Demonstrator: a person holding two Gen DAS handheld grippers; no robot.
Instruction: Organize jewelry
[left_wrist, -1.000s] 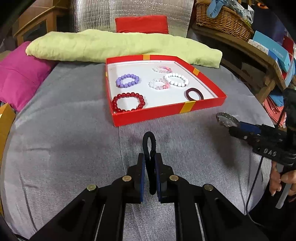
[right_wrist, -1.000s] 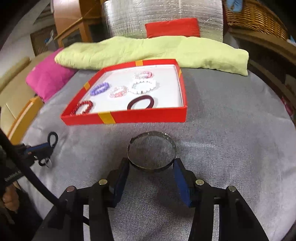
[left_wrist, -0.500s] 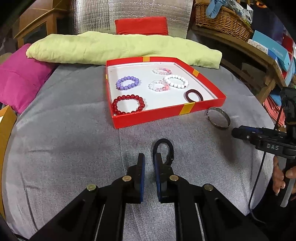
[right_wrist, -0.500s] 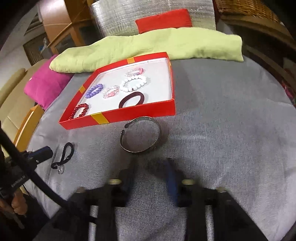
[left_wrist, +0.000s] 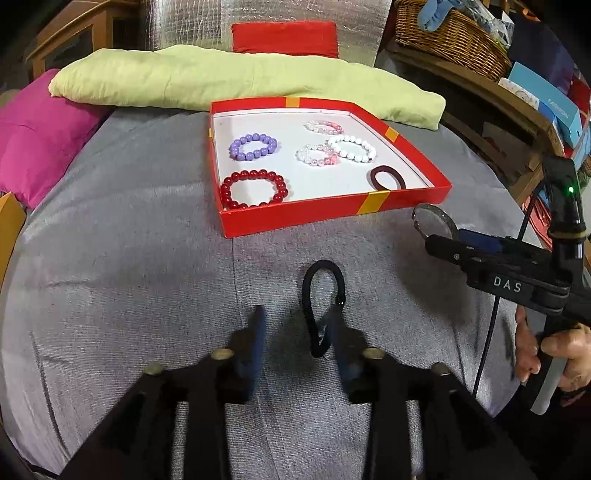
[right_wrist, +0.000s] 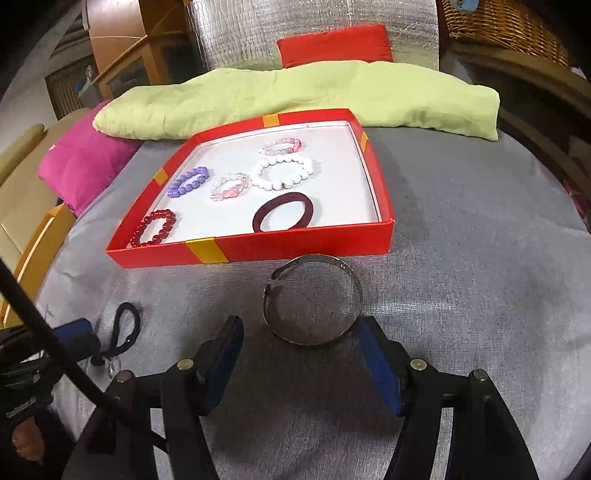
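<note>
- We see a red tray at upper centre of the left wrist view, resting on the grey worktop; its near wall stands between both claws and the tray floor.
- Inside it lie a purple bracelet, a red bracelet, a white bracelet, two pinkish bead bracelets and a maroon band.
- Beyond the tray sit a green cushion, a pink cushion at far left and a basket at upper right.
- Our left claw is spread open and blurred; the black hair tie lies on the worktop between its fingers, close against the right-hand one.
- Our right claw is open too, its pads either side of the metal bangle, which lies flat just in front of the tray's near wall; we cannot tell whether a pad touches it.
- The right wrist view shows the bangle's gap at its left side; in the left wrist view the bangle sits at the right edge, partly hidden by the right claw.
- Only the left wrist view shows the hand on the right handle.
</note>
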